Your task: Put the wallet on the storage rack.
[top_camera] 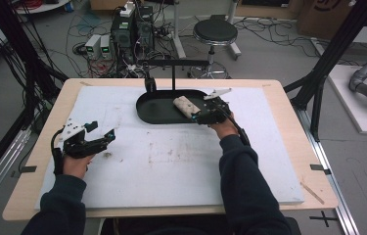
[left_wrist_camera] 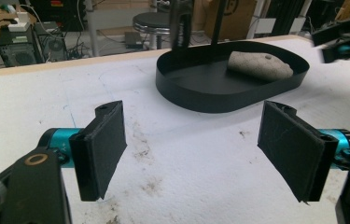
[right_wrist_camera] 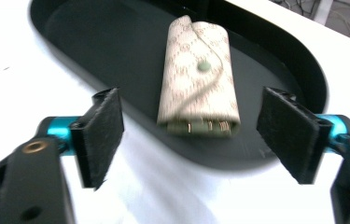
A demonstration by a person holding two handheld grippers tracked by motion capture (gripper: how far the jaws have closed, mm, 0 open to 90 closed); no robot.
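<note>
A: Where is the key pouch [right_wrist_camera: 198, 74] lying?

B: Inside the black oval tray [top_camera: 151, 113], toward its right end as seen from the high view. It is beige with a printed pattern and a small snap on the flap, and its open end with the metal hooks faces the right claw [right_wrist_camera: 196, 135].

A: Is that claw pinching it?

B: No. The right claw's pads [right_wrist_camera: 100, 133] are spread wide, one on each side of the pouch's near end, with clear gaps, so nothing is pressed. The picture from the right gripper view is slightly blurred. In the high view the right claw [top_camera: 201, 116] sits at the tray's right edge, right beside the pouch [top_camera: 186, 105].

A: And the left claw?

B: The left claw [top_camera: 102, 136] is well apart from the tray, low over the left part of the white surface [top_camera: 171, 166]. Its pads are spread too, with nothing between them but the stained white surface [left_wrist_camera: 186, 154]. From the left gripper view the tray [left_wrist_camera: 210, 98] is farther ahead with the pouch [left_wrist_camera: 259, 65] lying in it.

A: Anything else near the tray?

B: A black stand [top_camera: 173, 73] rises just behind it, at the surface's far edge, and a black stool [top_camera: 215, 32] stands on the floor beyond.
</note>
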